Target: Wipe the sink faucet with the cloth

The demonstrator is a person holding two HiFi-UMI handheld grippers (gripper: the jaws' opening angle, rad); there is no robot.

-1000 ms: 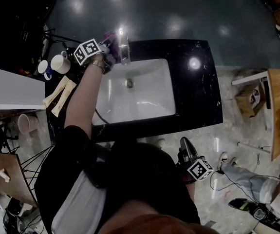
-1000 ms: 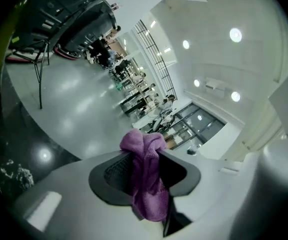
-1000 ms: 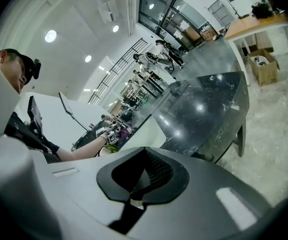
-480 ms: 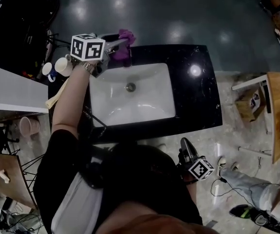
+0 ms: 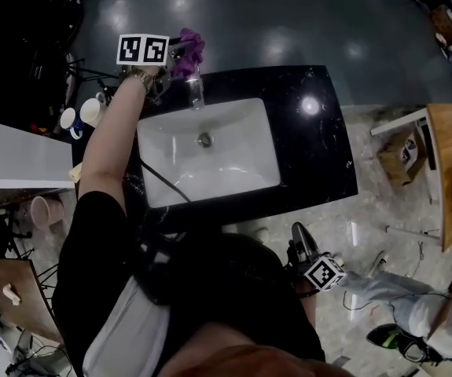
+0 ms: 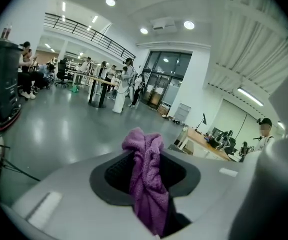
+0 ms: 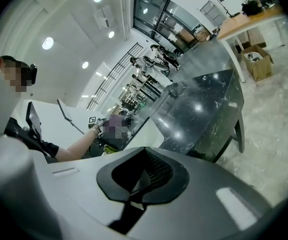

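Note:
A purple cloth (image 5: 187, 52) hangs bunched in my left gripper (image 5: 180, 53), whose jaws are shut on it, lifted above the back edge of the counter. In the left gripper view the cloth (image 6: 146, 176) fills the gap between the jaws. The chrome faucet (image 5: 196, 91) stands just below and right of the cloth, at the back rim of the white sink (image 5: 233, 175); the cloth is apart from it. My right gripper (image 5: 301, 238) is held low beside the person's body, off the counter, jaws shut on nothing (image 7: 136, 184).
The sink sits in a black counter (image 5: 320, 148). Two cups (image 5: 84, 115) stand at the counter's left end. A person's arm (image 5: 108, 151) reaches along the sink's left side. A wooden table (image 5: 450, 171) and a cardboard box (image 5: 405, 152) are at right.
My left gripper has lifted the cloth up off the faucet and rolled, its marker cube now facing upward. The faucet is uncovered. The right gripper has stayed put.

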